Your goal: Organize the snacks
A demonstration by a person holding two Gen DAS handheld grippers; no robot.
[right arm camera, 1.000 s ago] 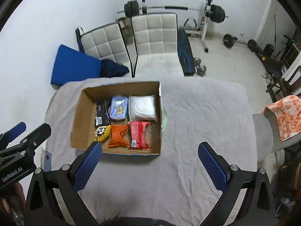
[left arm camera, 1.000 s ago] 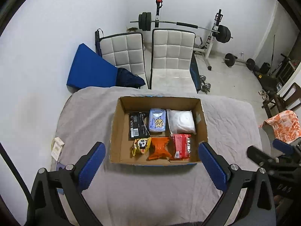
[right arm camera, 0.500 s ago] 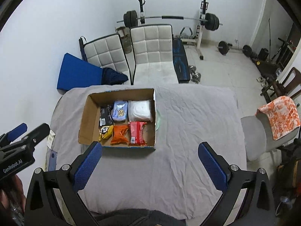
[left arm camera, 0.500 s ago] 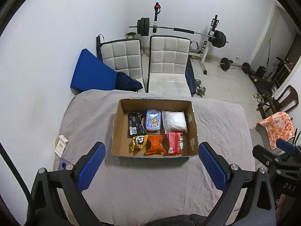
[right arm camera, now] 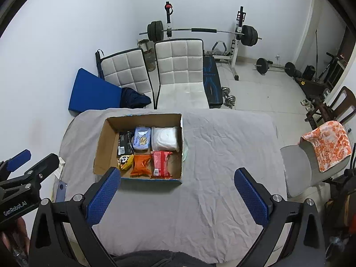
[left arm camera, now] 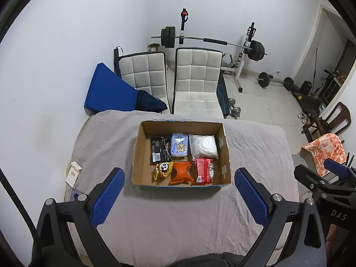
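Note:
An open cardboard box (left arm camera: pixel 138 149) (right arm camera: pixel 103 142) rests on the grey-covered table (left arm camera: pixel 182 218) (right arm camera: pixel 222 155). Inside lie a black packet (left arm camera: pixel 159 148), a pale blue packet (left arm camera: pixel 179 145), a white bag (left arm camera: pixel 203 145), a yellow panda packet (left arm camera: pixel 163 170), an orange packet (left arm camera: pixel 182 173) and a red packet (left arm camera: pixel 203 171). My left gripper (left arm camera: pixel 179 197) is open and empty, held high above the table's near side. My right gripper (right arm camera: pixel 176 197) is likewise open and empty, right of the box. A pale green wrapper (right arm camera: pixel 185 151) peeks out beside the box's right wall.
A small white carton (left arm camera: pixel 73 173) and a blue-grey object (left arm camera: pixel 74 194) lie at the table's left edge. Two white padded chairs (left arm camera: pixel 195 82), a blue mat (left arm camera: pixel 106 91) and a barbell rack (left arm camera: pixel 211 42) stand behind. A chair with an orange cloth (right arm camera: pixel 324 144) is on the right.
Both grippers have pulled back and up from the box, so the box looks smaller and more of the table and room shows. Both stay open.

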